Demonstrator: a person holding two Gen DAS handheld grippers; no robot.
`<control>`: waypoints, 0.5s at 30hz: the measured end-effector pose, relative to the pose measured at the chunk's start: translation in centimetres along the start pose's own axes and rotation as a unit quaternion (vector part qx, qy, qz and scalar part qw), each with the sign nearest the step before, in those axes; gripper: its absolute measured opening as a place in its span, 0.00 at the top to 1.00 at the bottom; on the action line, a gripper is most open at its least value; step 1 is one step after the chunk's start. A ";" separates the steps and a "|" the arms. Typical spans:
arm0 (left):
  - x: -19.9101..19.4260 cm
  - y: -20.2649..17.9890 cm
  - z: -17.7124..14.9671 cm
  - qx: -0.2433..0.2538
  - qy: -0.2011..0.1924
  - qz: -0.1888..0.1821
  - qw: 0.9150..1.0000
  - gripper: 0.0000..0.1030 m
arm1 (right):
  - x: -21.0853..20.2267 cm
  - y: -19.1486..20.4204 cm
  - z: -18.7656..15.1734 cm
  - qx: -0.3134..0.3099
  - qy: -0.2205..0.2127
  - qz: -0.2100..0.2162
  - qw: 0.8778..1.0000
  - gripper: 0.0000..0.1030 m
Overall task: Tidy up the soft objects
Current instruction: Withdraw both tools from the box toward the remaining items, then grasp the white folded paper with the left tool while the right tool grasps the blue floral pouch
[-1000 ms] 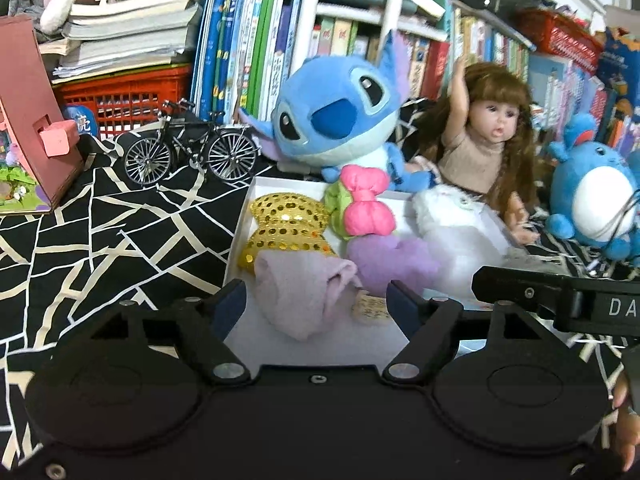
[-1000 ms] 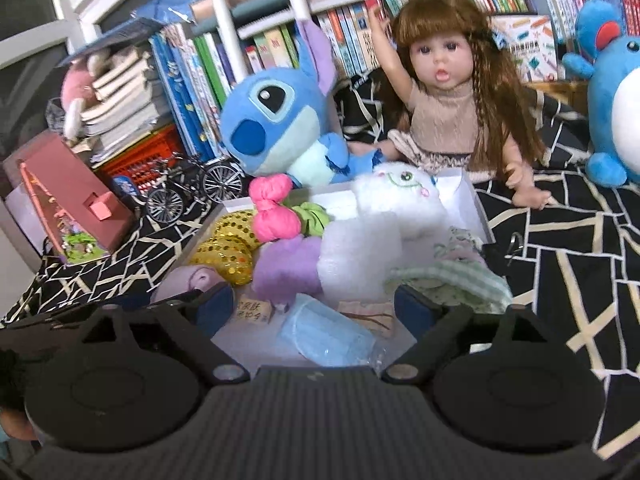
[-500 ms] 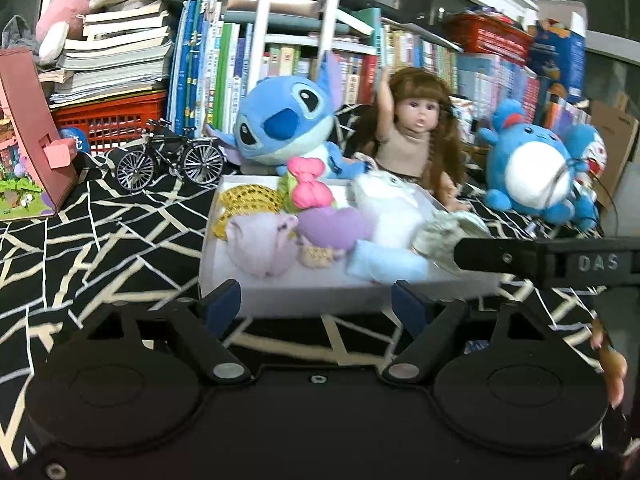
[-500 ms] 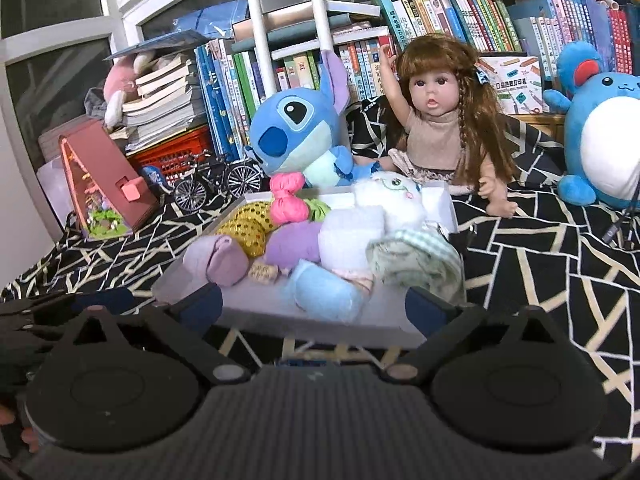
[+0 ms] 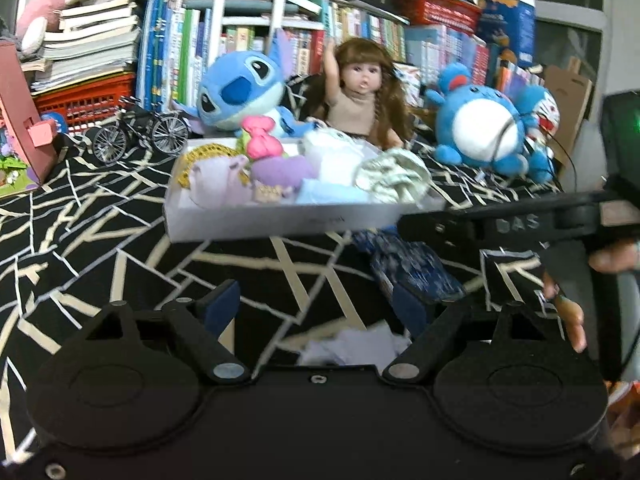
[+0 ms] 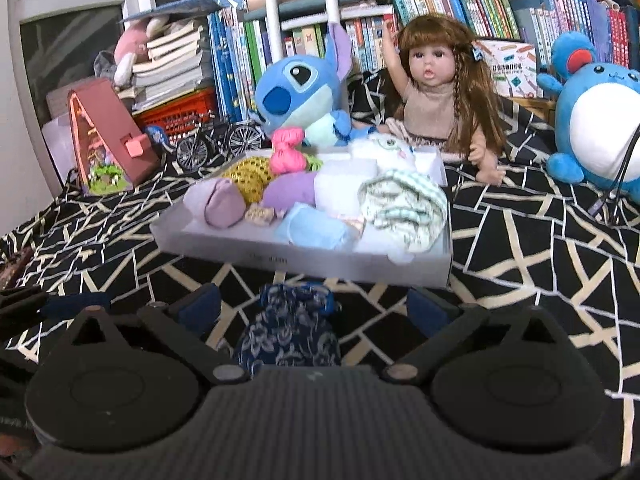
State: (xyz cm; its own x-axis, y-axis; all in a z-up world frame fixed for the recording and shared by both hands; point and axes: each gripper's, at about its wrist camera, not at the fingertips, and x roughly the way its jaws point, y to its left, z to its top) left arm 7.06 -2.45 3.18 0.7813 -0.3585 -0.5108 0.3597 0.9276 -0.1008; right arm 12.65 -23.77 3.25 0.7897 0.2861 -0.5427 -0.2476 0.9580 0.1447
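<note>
Indoor light was even and fairly dim, colours saturated. Left wrist view was motion-blurred: the tray (image 5: pixel 280 220) and dolls smeared, the cloth (image 5: pixel 352 346) near the lens soft. Right wrist view was sharper. Both showed fisheye bending at edges, shelves (image 6: pixel 460 4) curved. No harsh glare.

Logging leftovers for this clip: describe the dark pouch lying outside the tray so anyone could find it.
Start at the white tray of soft things on the black patterned cloth. Just in front of the tray's near wall lies the drawstring pouch. It alone is navy with a pale floral print, and it lies outside the tray.
</note>
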 end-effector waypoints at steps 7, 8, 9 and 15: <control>-0.8 -1.0 -1.6 0.012 0.010 -0.020 1.000 0.20 | 0.5 0.1 -1.1 0.006 0.015 0.007 1.000 0.00; -0.8 -1.1 -1.7 0.013 0.011 -0.022 1.000 0.20 | 0.5 0.2 -1.2 0.007 0.017 0.009 1.000 0.00; -0.9 -1.2 -1.9 0.014 0.011 -0.024 1.000 0.20 | 0.6 0.3 -1.3 0.007 0.018 0.011 1.000 0.00; -0.6 -1.8 -2.5 0.016 0.013 -0.033 0.999 0.20 | 1.2 0.8 -2.0 0.002 0.030 0.015 0.999 0.00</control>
State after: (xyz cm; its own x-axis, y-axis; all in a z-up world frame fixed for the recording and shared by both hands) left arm 4.65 -3.67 1.60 0.7417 -0.4161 -0.5261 0.4269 0.8978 -0.1082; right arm 12.30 -22.68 1.07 0.7462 0.3138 -0.5871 -0.2690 0.9489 0.1652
